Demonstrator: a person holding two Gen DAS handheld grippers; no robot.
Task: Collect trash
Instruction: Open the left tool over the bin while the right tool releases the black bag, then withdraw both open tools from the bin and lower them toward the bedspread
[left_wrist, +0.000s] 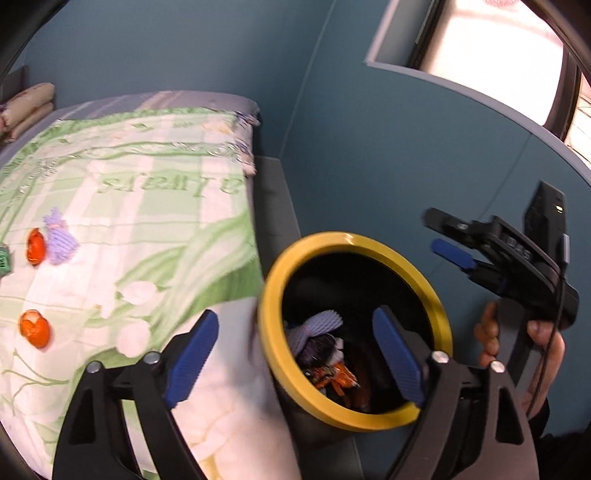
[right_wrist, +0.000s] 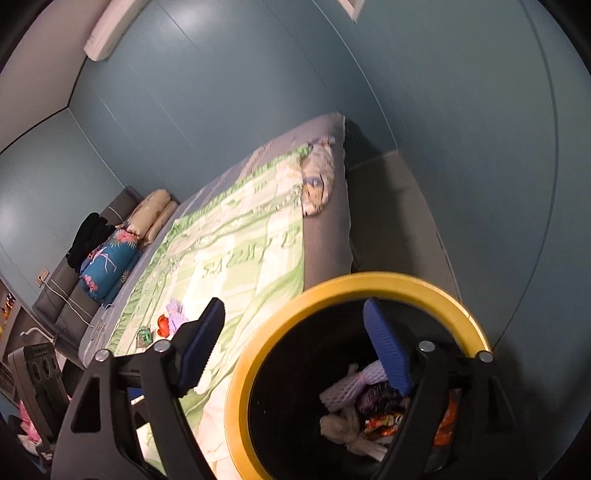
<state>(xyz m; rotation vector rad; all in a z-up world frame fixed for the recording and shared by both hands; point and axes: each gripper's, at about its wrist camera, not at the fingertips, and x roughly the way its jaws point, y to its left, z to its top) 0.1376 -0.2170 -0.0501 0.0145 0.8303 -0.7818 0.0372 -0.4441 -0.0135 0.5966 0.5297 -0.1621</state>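
A black bin with a yellow rim (left_wrist: 439, 302) (right_wrist: 461, 295) stands beside the bed and holds foam nets and wrappers (left_wrist: 321, 347) (right_wrist: 365, 410). My left gripper (left_wrist: 295, 358) is open and empty over the bin's near rim. My right gripper (right_wrist: 295, 350) is open and empty above the bin; it also shows in the left wrist view (left_wrist: 452, 238). On the green quilt (left_wrist: 147, 221) lie two orange wrappers (left_wrist: 35, 245) (left_wrist: 35, 328), a purple foam net (left_wrist: 59, 236) (right_wrist: 177, 312) and a green item (left_wrist: 3, 258) (right_wrist: 144, 335).
Pillows (right_wrist: 151, 214) and a blue bundle (right_wrist: 107, 262) lie at the bed's head. Blue walls (left_wrist: 369, 147) close in behind the bin. A fan (right_wrist: 33, 369) stands at the lower left.
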